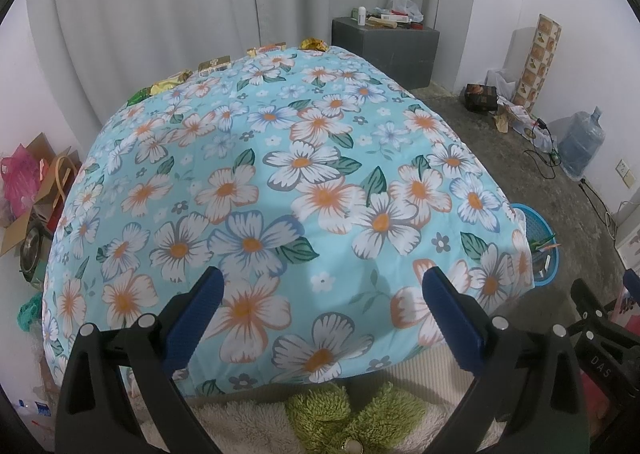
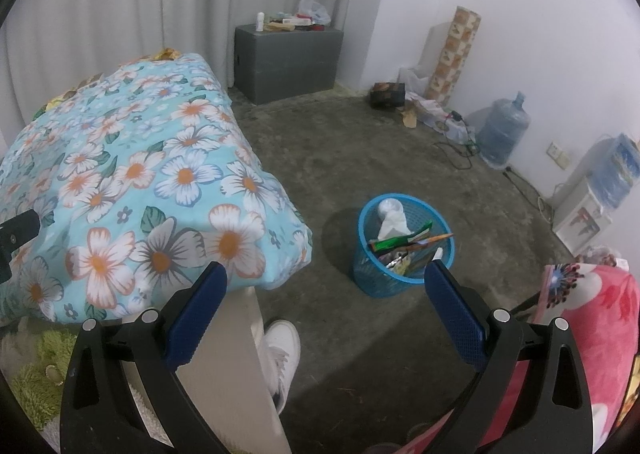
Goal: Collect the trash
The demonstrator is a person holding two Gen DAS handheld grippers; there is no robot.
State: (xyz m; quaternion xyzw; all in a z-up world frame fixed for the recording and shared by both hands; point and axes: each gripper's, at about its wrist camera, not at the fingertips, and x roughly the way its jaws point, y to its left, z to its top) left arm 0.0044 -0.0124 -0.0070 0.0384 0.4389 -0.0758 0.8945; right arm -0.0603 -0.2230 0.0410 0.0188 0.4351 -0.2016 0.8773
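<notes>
Trash wrappers (image 1: 172, 85) lie in a row along the far edge of the bed, well apart from both grippers. Closer in, the left gripper (image 1: 320, 288) hangs above the near end of the floral bedspread (image 1: 280, 157) with its blue-padded jaws spread wide and nothing between them. The right gripper (image 2: 326, 286) hovers off the bed's corner over the concrete floor (image 2: 340, 141), jaws likewise spread and empty. Beyond it, a blue mesh wastebasket (image 2: 374, 280) stands on the floor beside the bed, holding a crumpled white tissue (image 2: 392, 219), a green wrapper (image 2: 394, 242), an orange pencil-like stick and other scraps. A white shoe (image 2: 282, 350) shows below, beside the bed.
</notes>
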